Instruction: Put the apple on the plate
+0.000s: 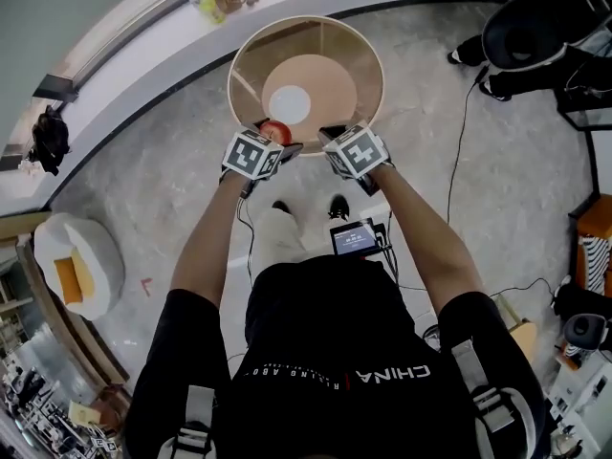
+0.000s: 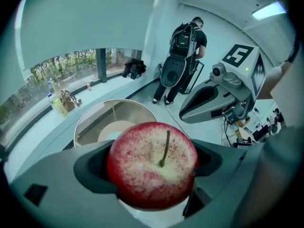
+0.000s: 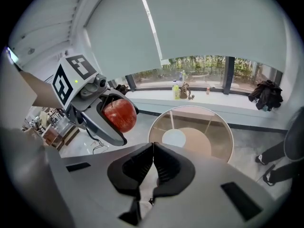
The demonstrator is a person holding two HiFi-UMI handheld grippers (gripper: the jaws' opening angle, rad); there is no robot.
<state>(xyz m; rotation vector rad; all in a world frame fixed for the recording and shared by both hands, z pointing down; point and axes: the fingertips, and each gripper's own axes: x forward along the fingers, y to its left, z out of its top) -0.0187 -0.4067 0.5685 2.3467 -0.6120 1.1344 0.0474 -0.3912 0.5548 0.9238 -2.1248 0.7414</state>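
A red apple [image 1: 275, 131] [image 2: 152, 170] is clamped between the jaws of my left gripper [image 1: 279, 142] [image 2: 153, 177], stem toward the camera. It hangs over the near rim of a round glass-topped table [image 1: 241, 51] [image 3: 223, 122]. A small white plate [image 1: 289, 103] [image 3: 174, 137] [image 2: 108, 136] lies near the table's middle, beyond the apple. My right gripper [image 1: 332, 135] [image 3: 153, 151] is shut with nothing in it, level with the left one and just to its right. In the right gripper view the apple [image 3: 119, 115] shows at the left, held in the left gripper [image 3: 107, 122].
A long white window sill [image 1: 143, 55] with bottles [image 1: 206, 3] and a dark jacket [image 1: 48, 137] curves behind the table. A person with a backpack [image 2: 183, 46] stands by a black chair [image 1: 526, 32]. A white seat [image 1: 81, 261] is at the left; cables cross the floor.
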